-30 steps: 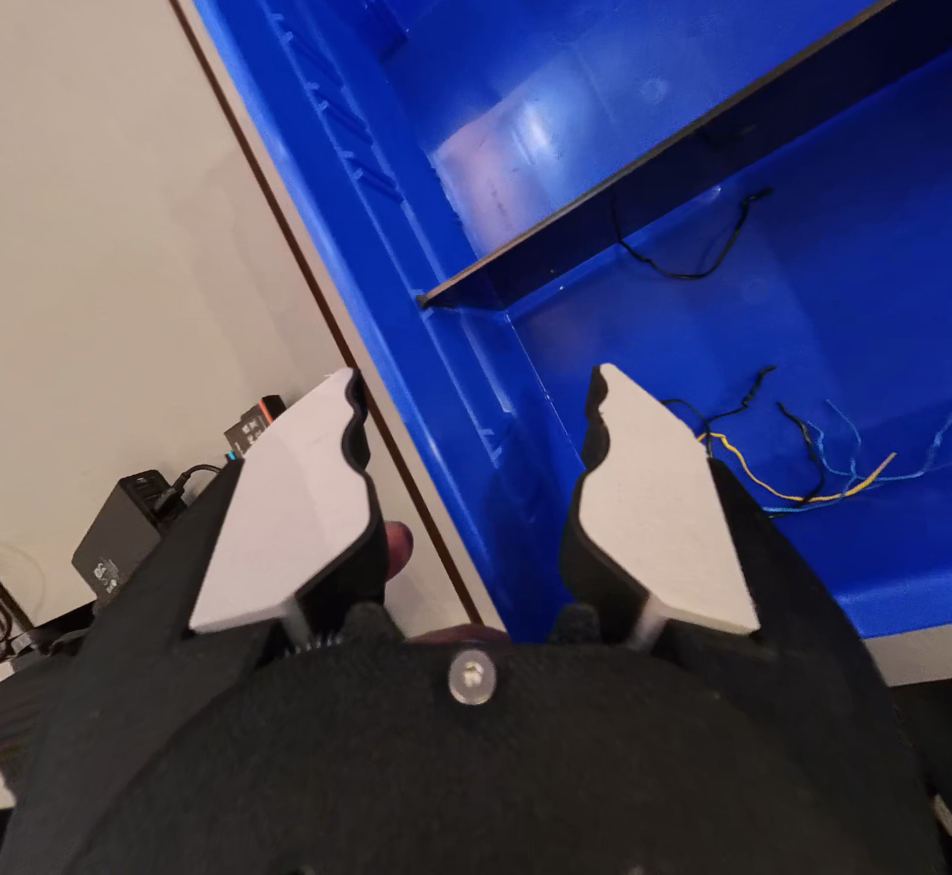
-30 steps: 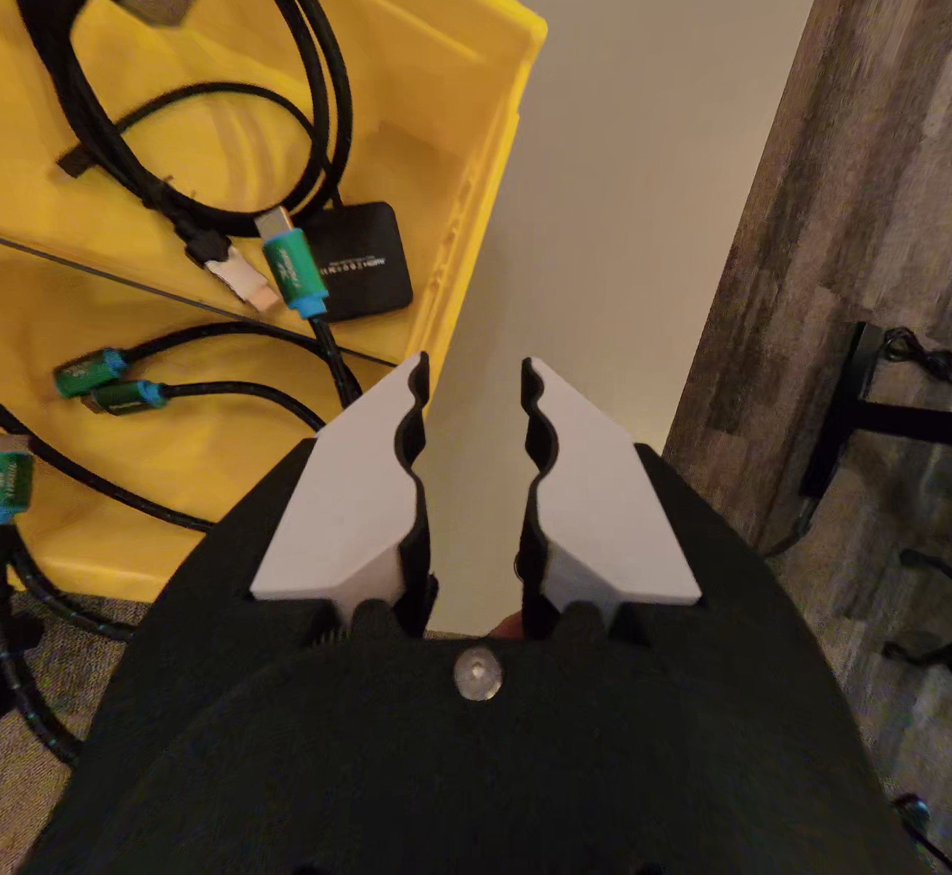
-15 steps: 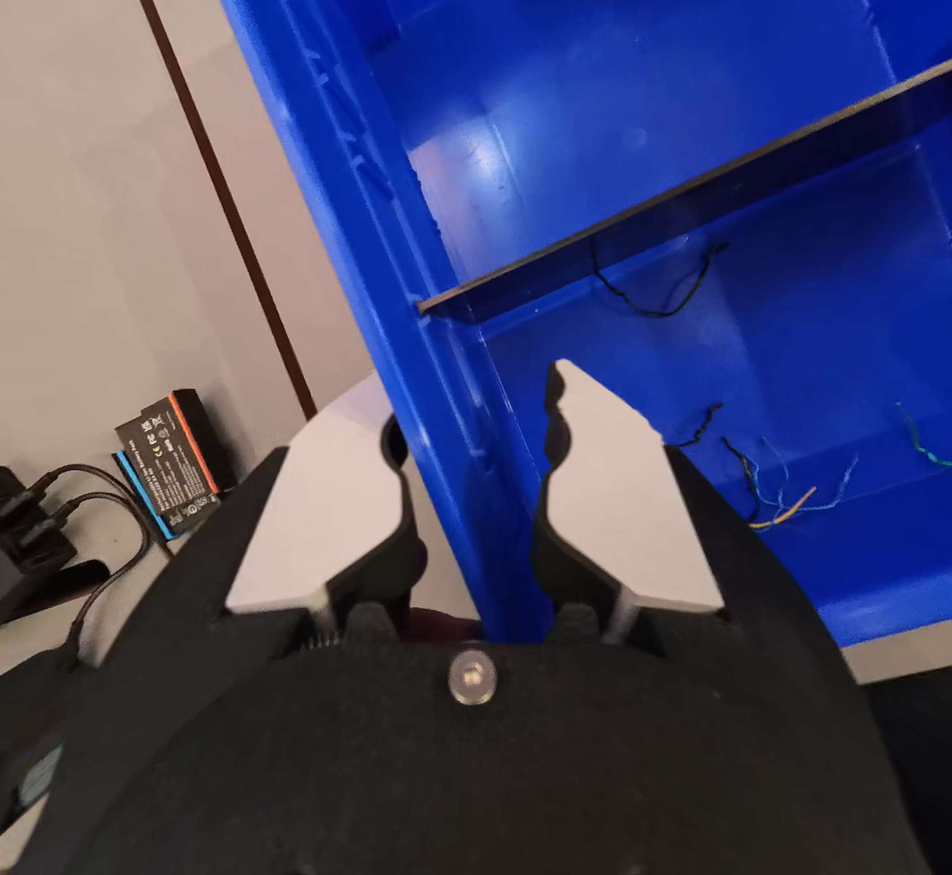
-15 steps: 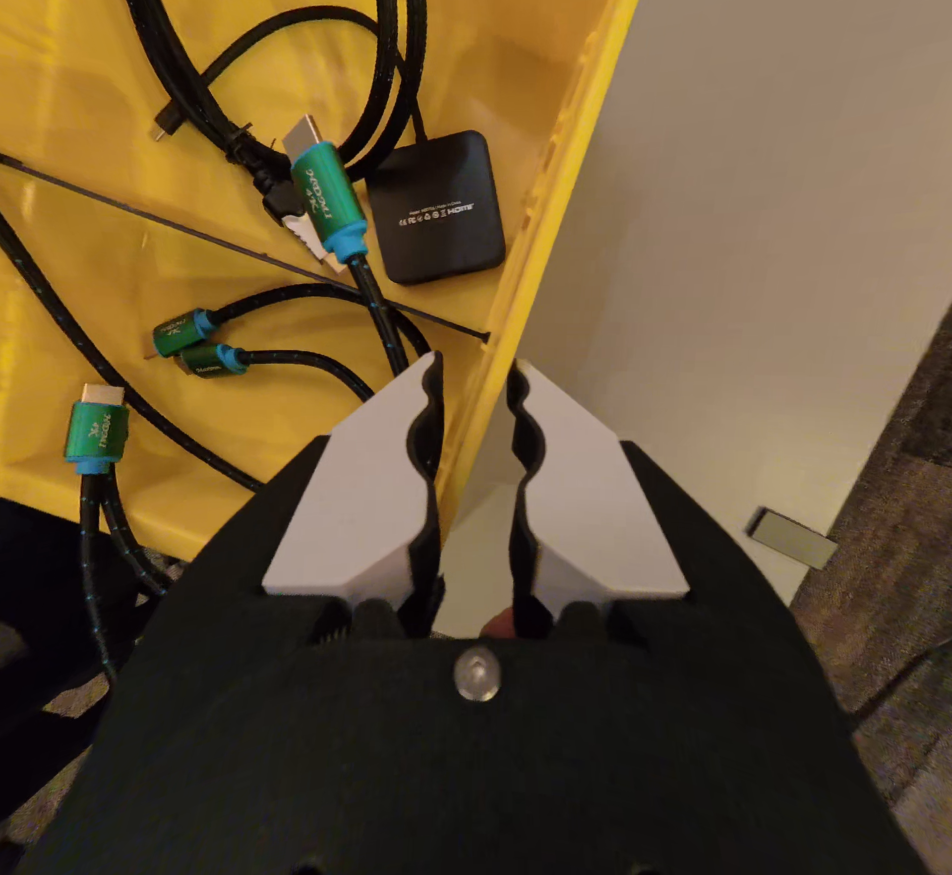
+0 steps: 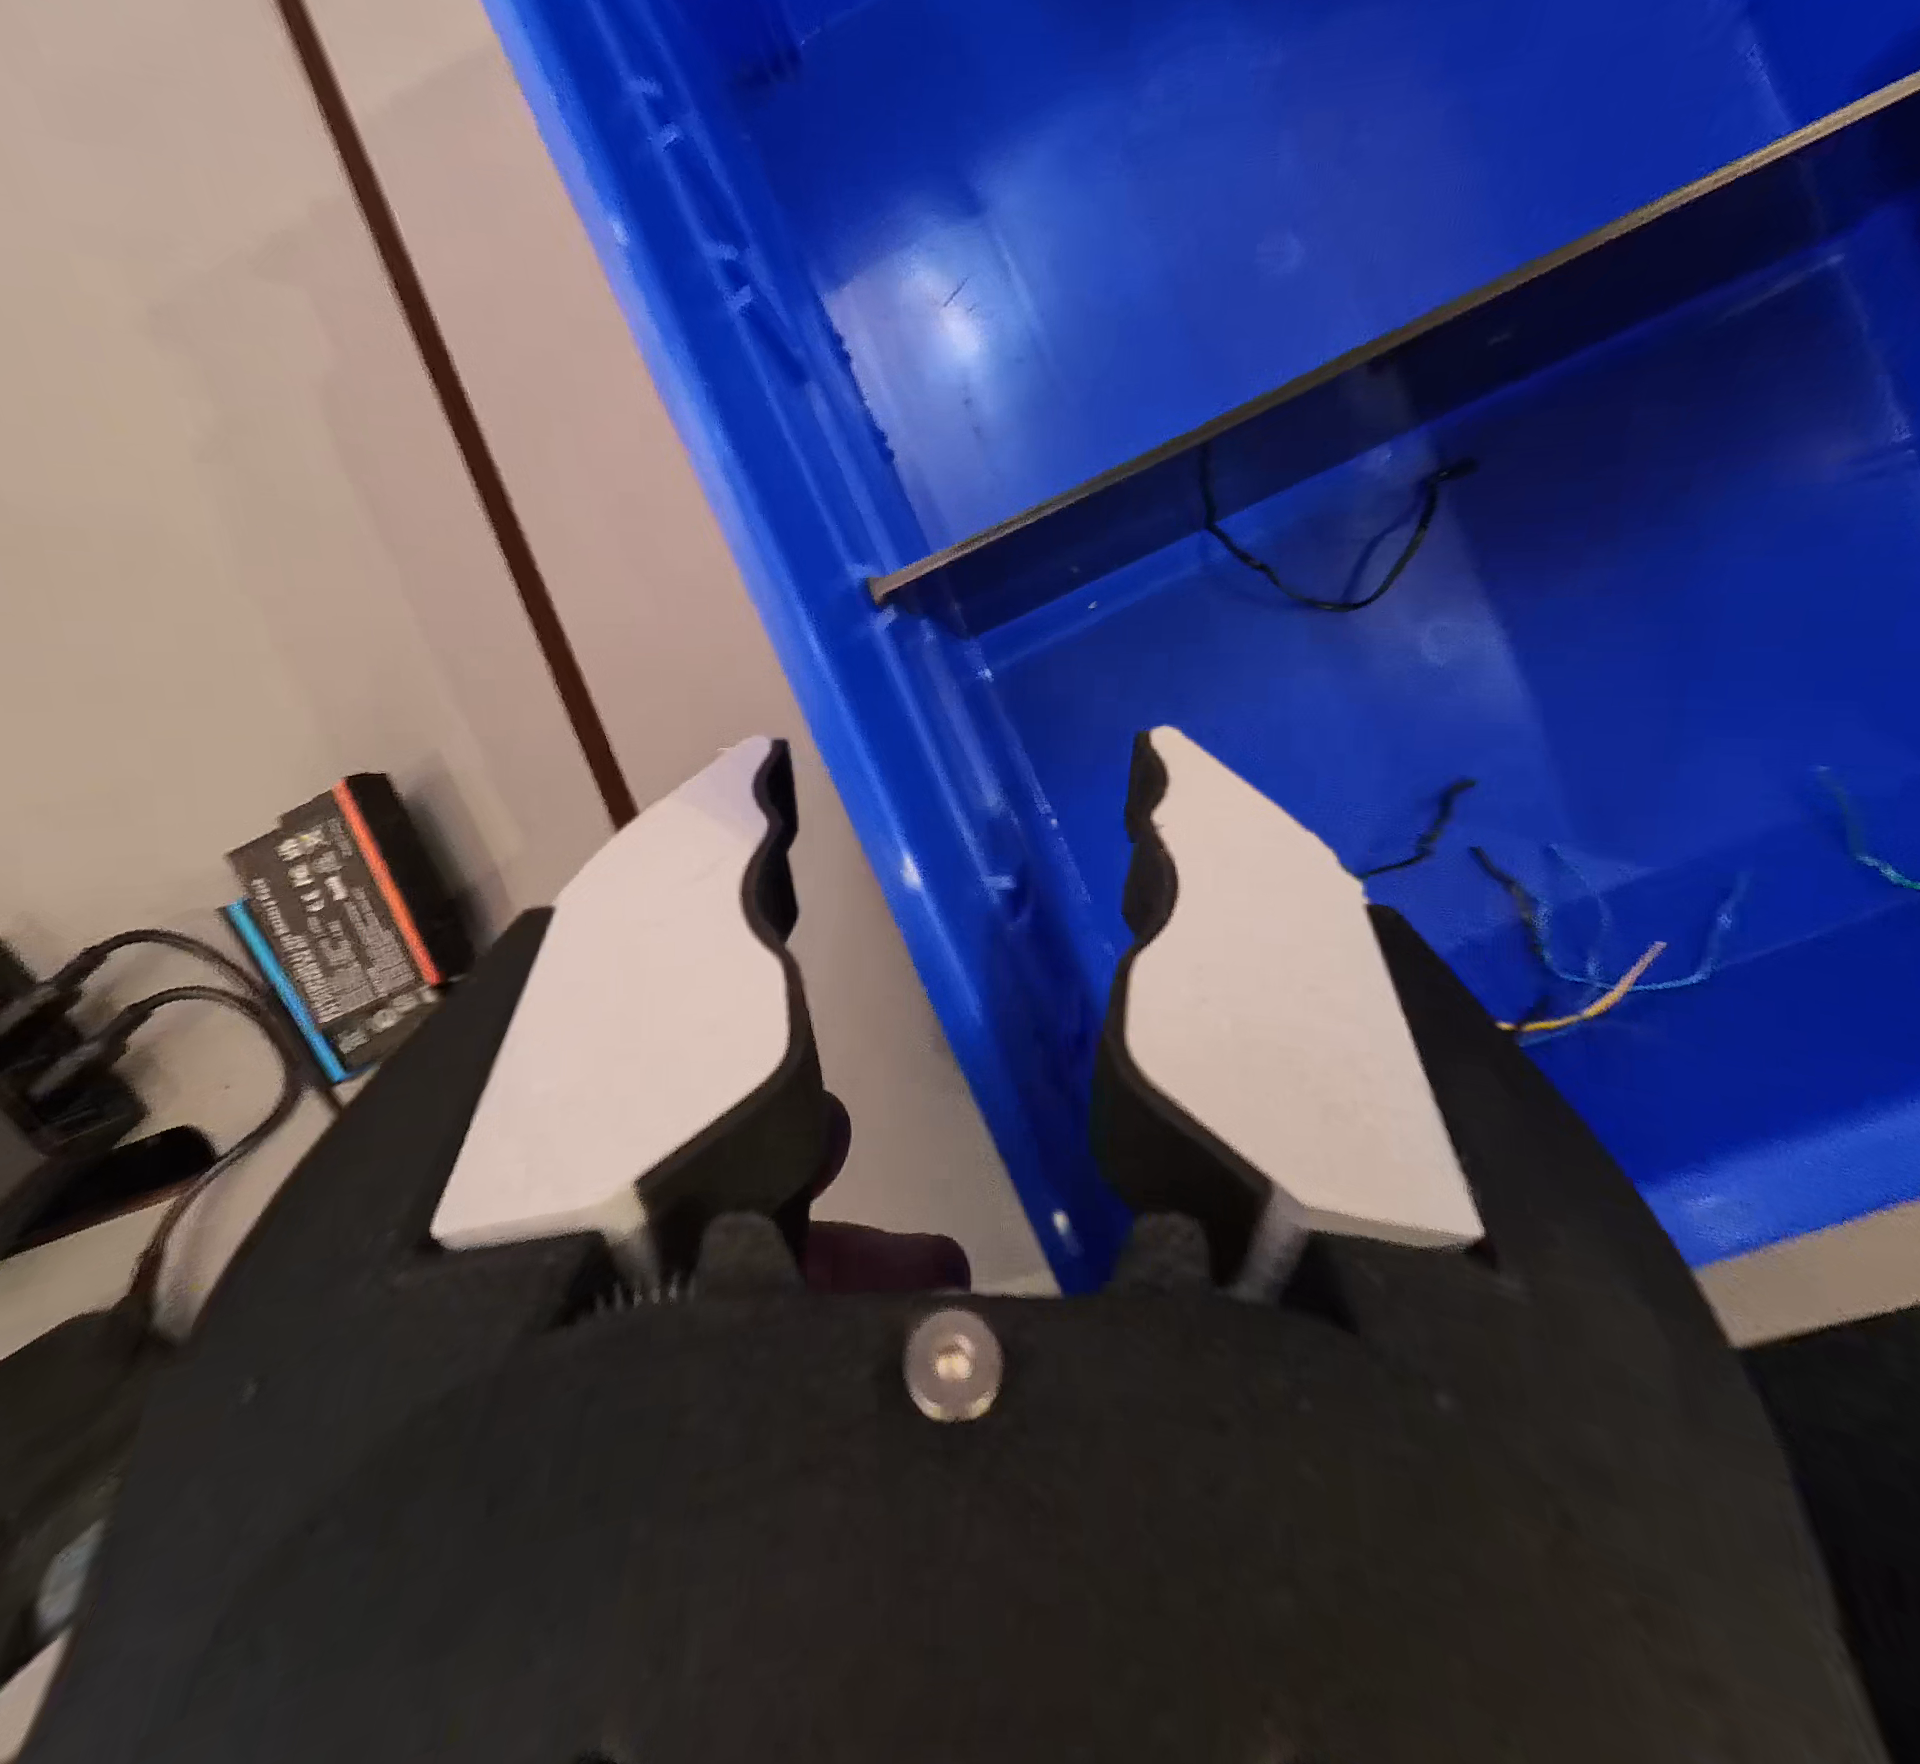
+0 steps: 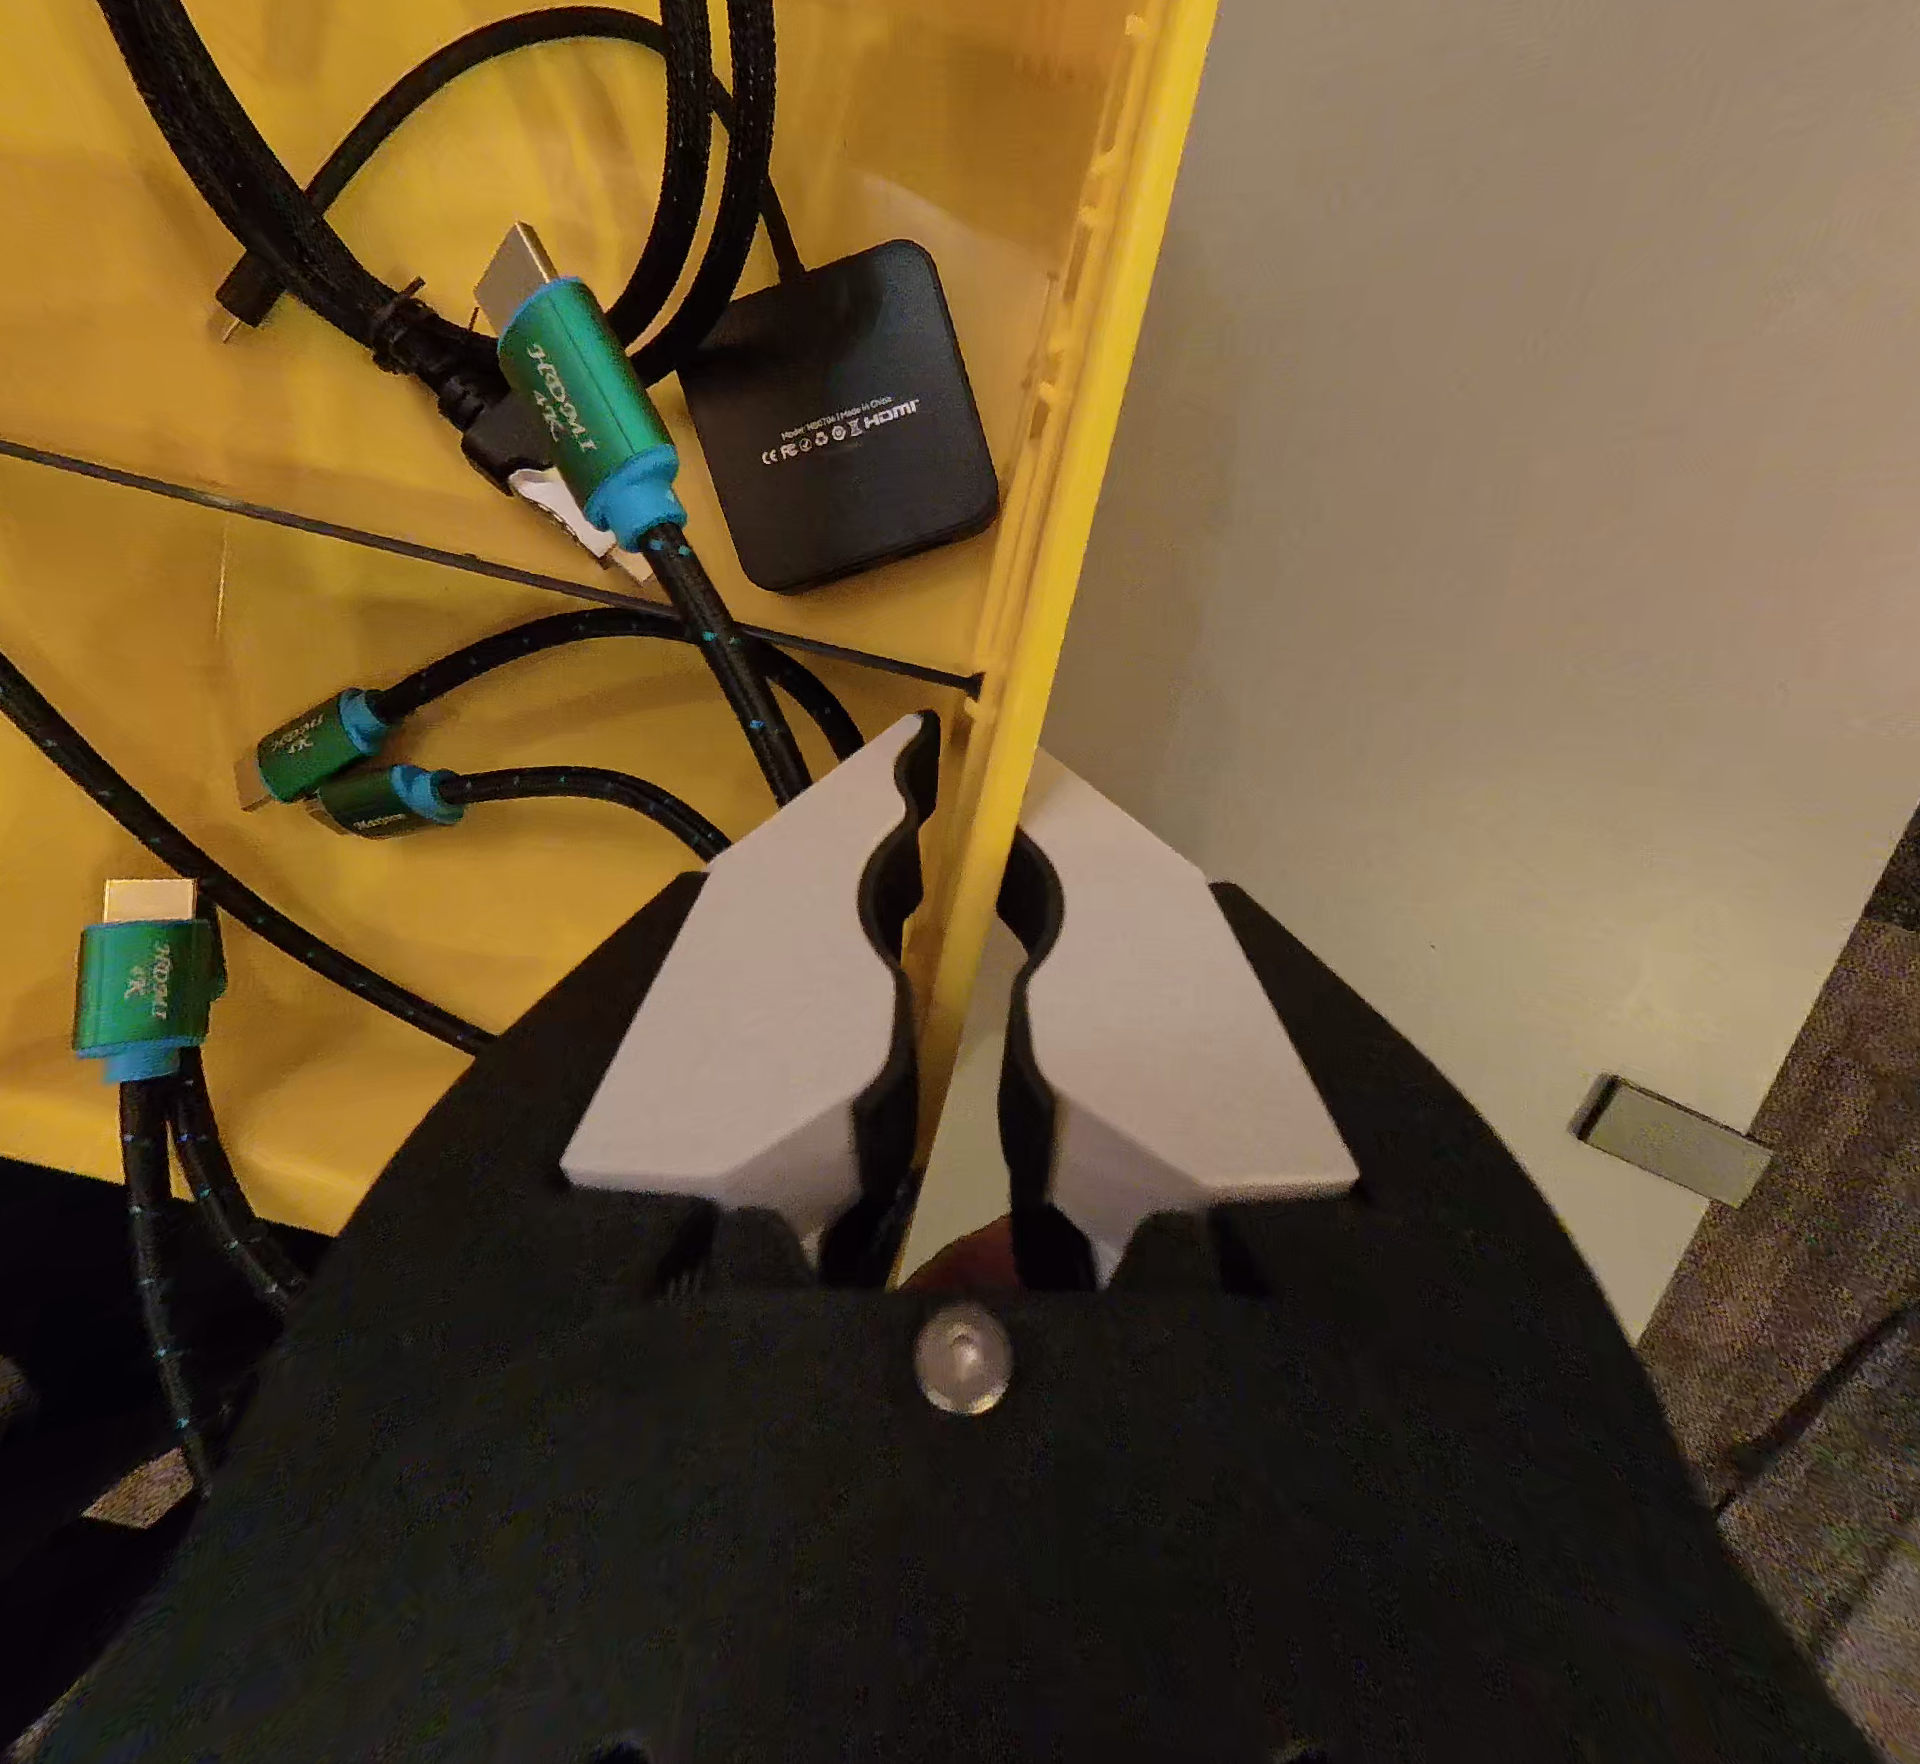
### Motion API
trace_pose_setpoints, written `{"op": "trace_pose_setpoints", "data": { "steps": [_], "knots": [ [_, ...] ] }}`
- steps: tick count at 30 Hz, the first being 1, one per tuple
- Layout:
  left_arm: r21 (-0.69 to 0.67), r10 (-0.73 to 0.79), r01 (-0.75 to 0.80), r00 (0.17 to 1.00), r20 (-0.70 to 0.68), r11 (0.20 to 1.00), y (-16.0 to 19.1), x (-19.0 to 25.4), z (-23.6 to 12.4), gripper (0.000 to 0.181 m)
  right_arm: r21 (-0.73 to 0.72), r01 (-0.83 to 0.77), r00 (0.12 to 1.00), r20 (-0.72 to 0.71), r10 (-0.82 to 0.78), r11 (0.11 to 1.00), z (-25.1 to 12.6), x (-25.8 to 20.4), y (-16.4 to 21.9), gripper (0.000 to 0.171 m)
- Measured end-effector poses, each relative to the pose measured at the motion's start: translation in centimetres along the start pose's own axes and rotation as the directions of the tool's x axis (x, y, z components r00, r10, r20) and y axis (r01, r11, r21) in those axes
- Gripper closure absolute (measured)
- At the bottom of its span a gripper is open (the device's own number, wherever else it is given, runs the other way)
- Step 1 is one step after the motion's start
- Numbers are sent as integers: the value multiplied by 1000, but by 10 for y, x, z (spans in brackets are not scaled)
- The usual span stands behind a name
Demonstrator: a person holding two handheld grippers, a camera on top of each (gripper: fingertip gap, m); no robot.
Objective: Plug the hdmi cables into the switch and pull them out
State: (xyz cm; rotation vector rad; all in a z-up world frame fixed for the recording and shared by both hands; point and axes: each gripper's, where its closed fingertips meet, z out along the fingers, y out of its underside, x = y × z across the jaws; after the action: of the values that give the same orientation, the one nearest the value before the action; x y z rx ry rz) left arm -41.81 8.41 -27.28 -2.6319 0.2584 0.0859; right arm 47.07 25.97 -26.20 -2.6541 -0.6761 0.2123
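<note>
The right gripper (image 6: 966, 784), two pale grey fingers with wavy black pads on a black body, has its jaws narrowly parted with the side wall of the yellow plastic bin (image 6: 1091, 426) running between them; whether the pads press the wall or only flank it I cannot tell. At about 11 o'clock from its tips, just across the thin dark divider (image 6: 312, 519), lies the flat black square switch box (image 6: 847, 415) with white markings, in the far compartment against the wall. Just beside it at 10 o'clock rests a green-sleeved HDMI plug with a blue collar (image 6: 587, 405), its braided black cable (image 6: 748, 696) crossing the divider toward the gripper. In the near compartment at 9 o'clock two more green plugs (image 6: 343, 769) lie side by side, and another green plug (image 6: 145, 997) sits at 8 o'clock by the near edge. Loops of braided black cord (image 6: 696, 52) fill the far end.

The left gripper (image 5: 961, 769) of the same build stands wide open, holding nothing, straddling the side wall of the blue plastic bin (image 5: 935, 758). Beyond, thin coloured wire scraps (image 5: 1590, 997) lie at 3 o'clock, and a dark divider (image 5: 1351, 384) crosses at 1 o'clock. At 9 o'clock, outside the bin on the pale table (image 5: 208, 467), small black battery packs (image 5: 332, 914) stand
</note>
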Motion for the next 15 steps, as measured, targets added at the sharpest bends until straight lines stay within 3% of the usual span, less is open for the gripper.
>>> {"op": "trace_pose_setpoints", "data": {
  "steps": [9,15],
  "knots": [
    [89,-83,82,997,7,993,-13,-8,-2,175,25,-23,999,42,22,999,3,-14,-4,166],
    [142,-77,78,997,-12,987,-23,-4,-5,178,53,-90,986,146,82,995,9,-41,-11,162]
  ]
}}
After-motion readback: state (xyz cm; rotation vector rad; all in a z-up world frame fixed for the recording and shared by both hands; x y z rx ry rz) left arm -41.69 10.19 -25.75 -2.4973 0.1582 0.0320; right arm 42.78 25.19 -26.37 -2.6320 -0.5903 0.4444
